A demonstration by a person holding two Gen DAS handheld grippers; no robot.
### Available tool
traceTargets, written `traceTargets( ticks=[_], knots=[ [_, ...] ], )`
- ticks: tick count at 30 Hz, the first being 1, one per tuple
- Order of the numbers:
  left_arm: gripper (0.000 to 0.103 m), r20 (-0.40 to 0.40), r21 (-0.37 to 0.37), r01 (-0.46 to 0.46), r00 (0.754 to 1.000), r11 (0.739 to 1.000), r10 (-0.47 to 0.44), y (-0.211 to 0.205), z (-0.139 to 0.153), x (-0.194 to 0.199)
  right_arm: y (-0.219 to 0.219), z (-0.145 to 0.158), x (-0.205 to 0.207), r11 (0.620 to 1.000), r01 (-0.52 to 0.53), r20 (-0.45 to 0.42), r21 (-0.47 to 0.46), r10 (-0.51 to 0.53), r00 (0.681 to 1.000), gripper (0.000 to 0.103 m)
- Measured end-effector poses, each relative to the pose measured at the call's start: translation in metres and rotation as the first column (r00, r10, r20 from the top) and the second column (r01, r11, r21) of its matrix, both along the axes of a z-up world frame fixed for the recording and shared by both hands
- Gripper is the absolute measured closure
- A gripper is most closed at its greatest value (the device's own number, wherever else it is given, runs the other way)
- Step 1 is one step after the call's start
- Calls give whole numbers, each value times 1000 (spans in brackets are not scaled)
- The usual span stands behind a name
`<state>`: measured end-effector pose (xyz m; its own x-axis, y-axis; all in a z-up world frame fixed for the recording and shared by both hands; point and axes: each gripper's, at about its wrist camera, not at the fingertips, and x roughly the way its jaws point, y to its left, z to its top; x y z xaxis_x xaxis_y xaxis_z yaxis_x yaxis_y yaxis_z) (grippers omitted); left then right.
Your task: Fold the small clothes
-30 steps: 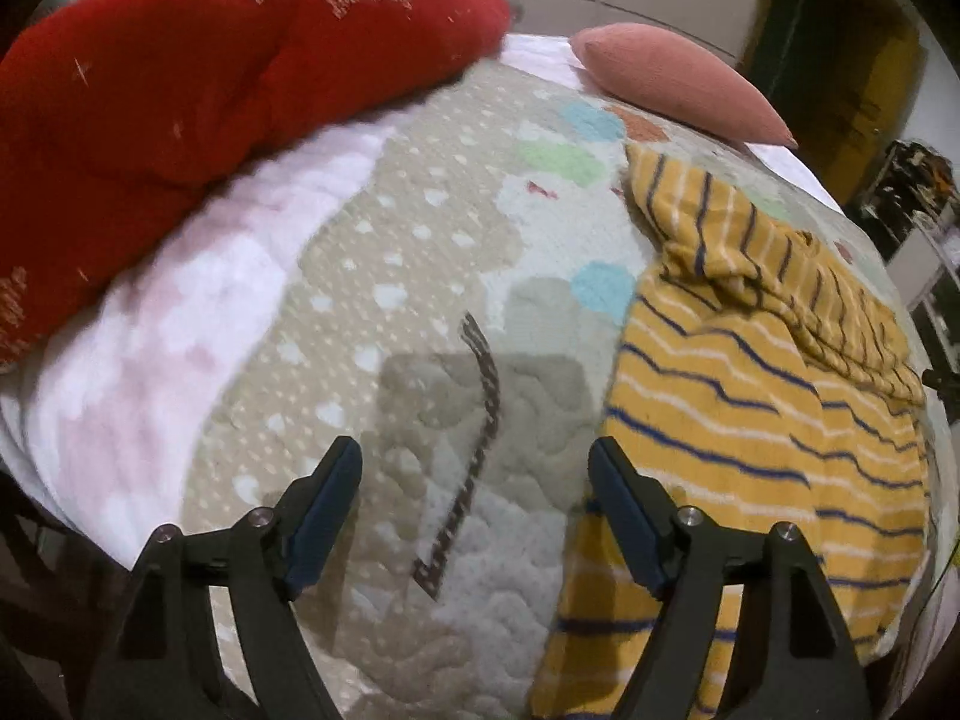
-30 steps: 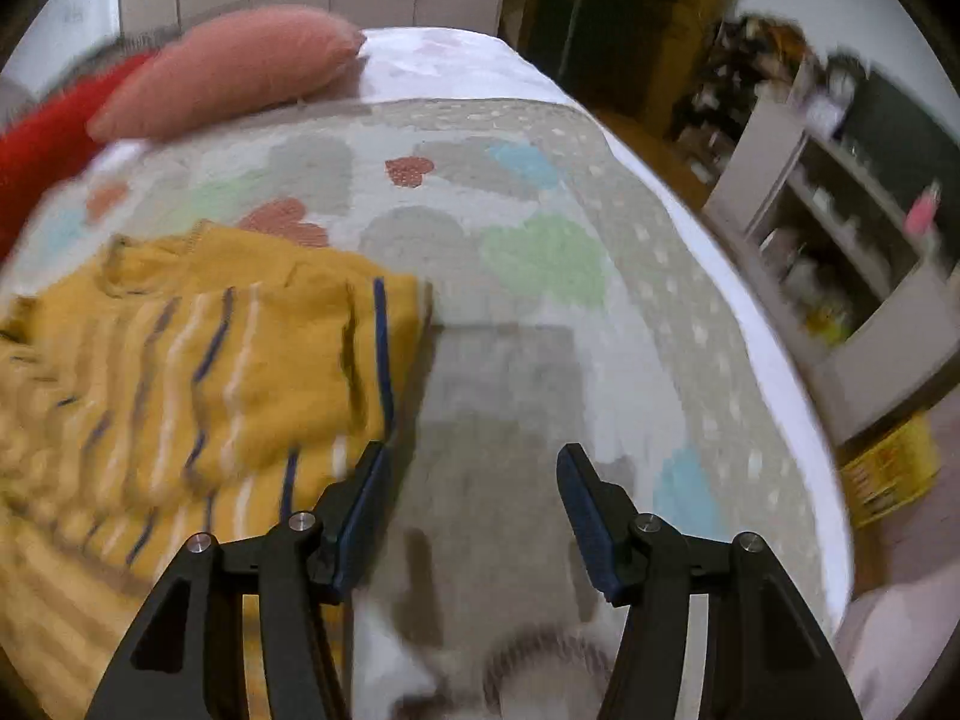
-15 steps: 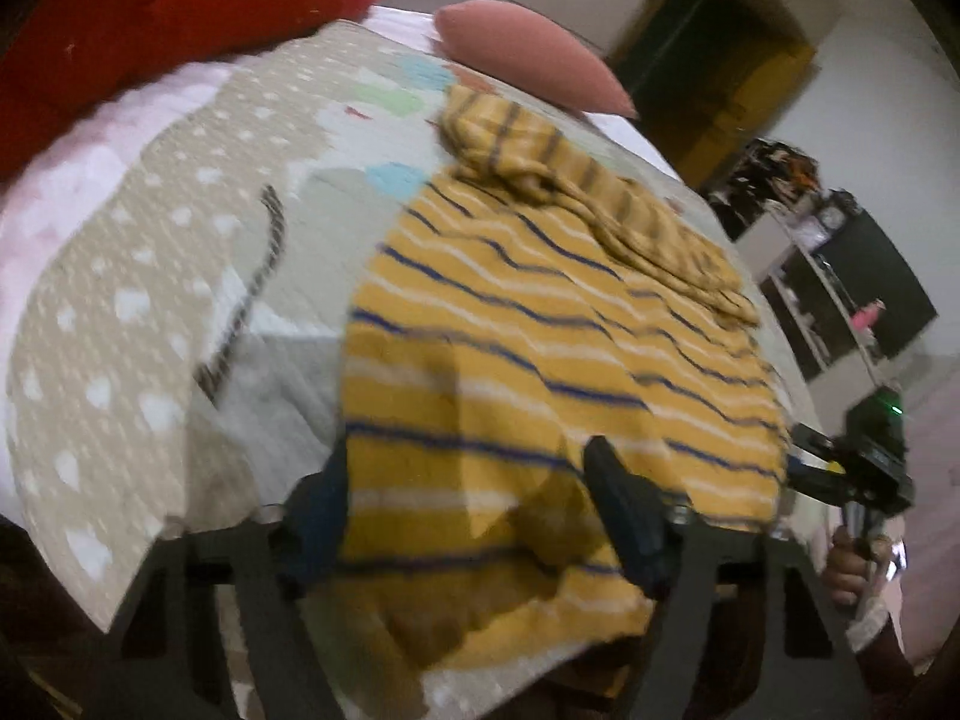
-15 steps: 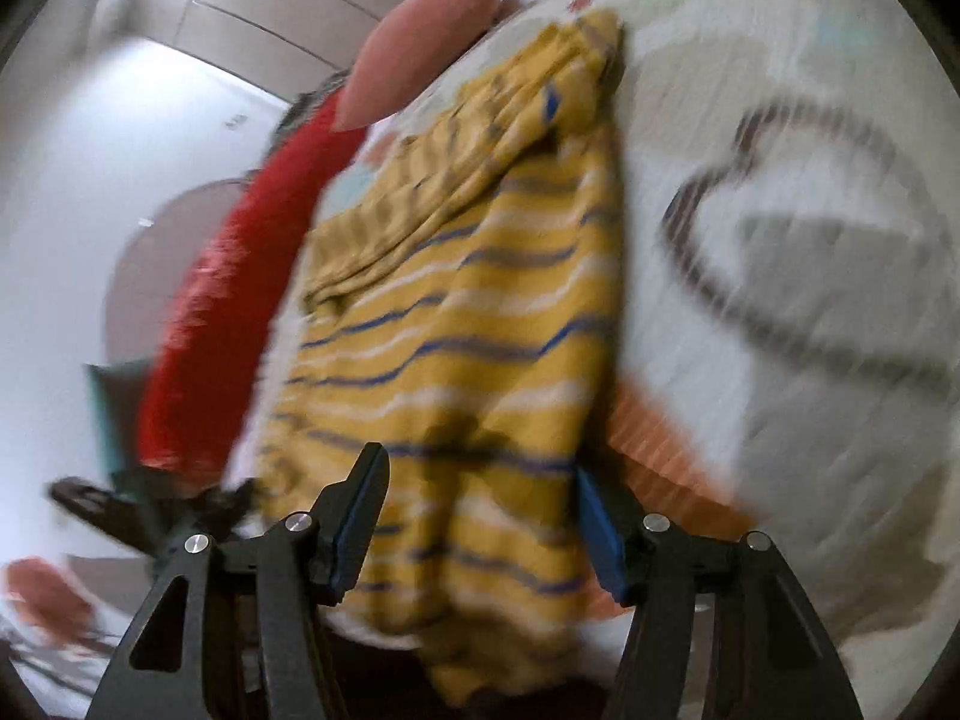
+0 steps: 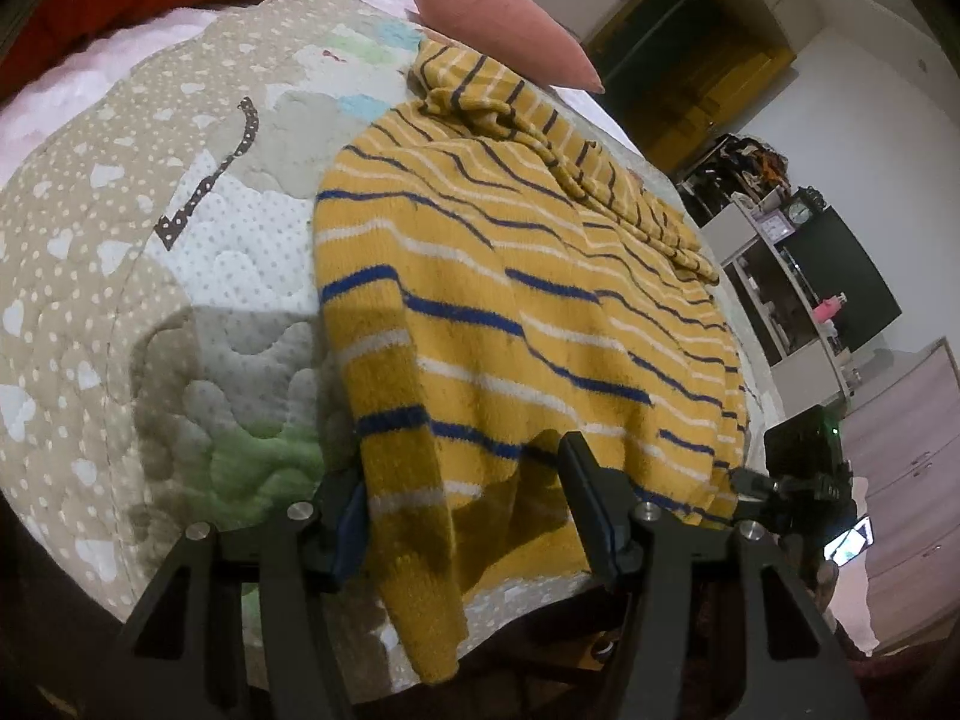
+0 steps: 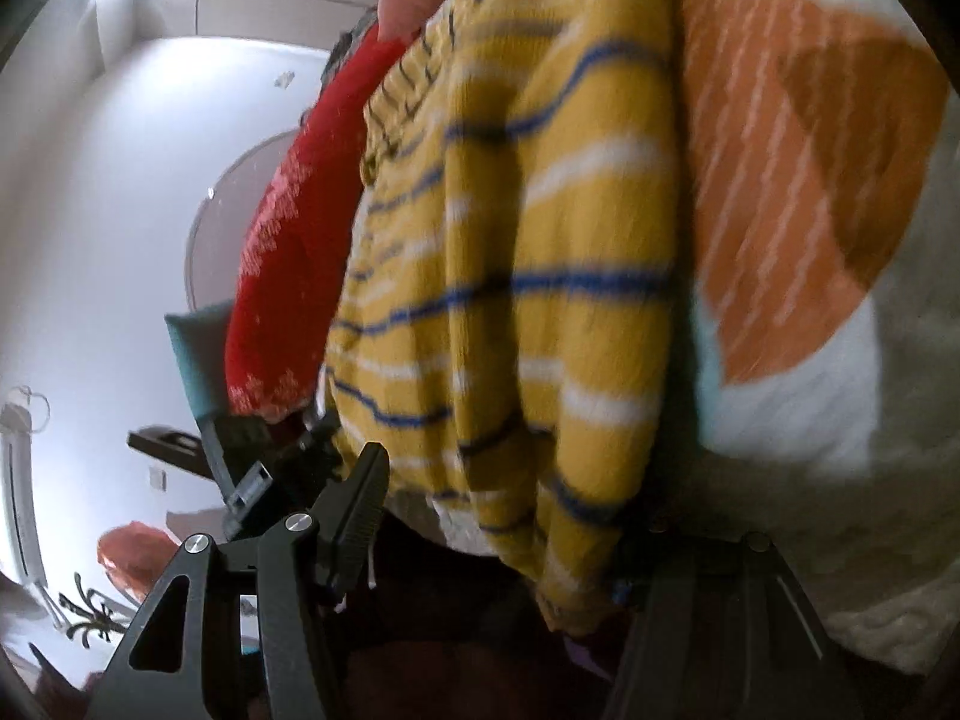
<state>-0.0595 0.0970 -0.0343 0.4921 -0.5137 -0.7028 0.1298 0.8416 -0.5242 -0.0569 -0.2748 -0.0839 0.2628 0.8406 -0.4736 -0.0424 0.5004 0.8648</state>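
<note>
Sweater (image 5: 528, 312) spread on quilt (image 5: 120, 276), hem between wide-open left claw (image 5: 462, 504), right claw (image 6: 510, 516) likewise agape

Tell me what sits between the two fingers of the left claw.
In the left wrist view, the near hem of the yellow striped sweater hangs off the quilt edge between the open left claw fingers.

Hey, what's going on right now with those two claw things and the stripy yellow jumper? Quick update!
Left gripper open, straddling near hem of yellow knit sweater with blue and white stripes. Right gripper open at its other corner. Sweater flat on quilted bedspread; nothing blocking.
</note>
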Motion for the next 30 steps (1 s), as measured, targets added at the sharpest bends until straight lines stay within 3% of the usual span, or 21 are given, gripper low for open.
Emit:
traceTargets(
  ticks=[3,4,5,7,9,15,19,24,30],
  knots=[
    [48,-17,35,-18,1000,999,18,-4,0,3,13,-4,-5,999,-5,5,-49,5,1000,38],
    [60,-23,58,-26,999,998,27,-4,1,3,18,-5,-6,997,3,10,-72,-3,1000,41],
    [80,-35,130,-51,998,990,56,-7,2,5,21,-5,-6,996,8,11,-93,-7,1000,47],
    [90,-48,148,-53,997,988,61,-8,3,7,24,-5,-6,984,20,12,-179,-18,1000,80],
    [94,-57,162,-67,995,985,77,-10,10,5,23,-1,-5,979,36,5,-200,-35,999,91],
    [95,-40,122,-47,998,991,53,-26,40,-33,-8,29,-31,990,66,48,-123,-60,997,94],
    [95,-33,87,-72,997,994,75,-29,46,-53,-29,54,-52,993,84,95,-78,-77,993,94],
    [95,-58,-13,-115,992,993,114,-13,42,-37,-38,57,-43,997,72,82,-6,-71,994,94],
    [95,-10,-122,-155,988,980,155,3,72,7,-38,100,-10,1000,18,169,5,-19,985,94]
  ],
)
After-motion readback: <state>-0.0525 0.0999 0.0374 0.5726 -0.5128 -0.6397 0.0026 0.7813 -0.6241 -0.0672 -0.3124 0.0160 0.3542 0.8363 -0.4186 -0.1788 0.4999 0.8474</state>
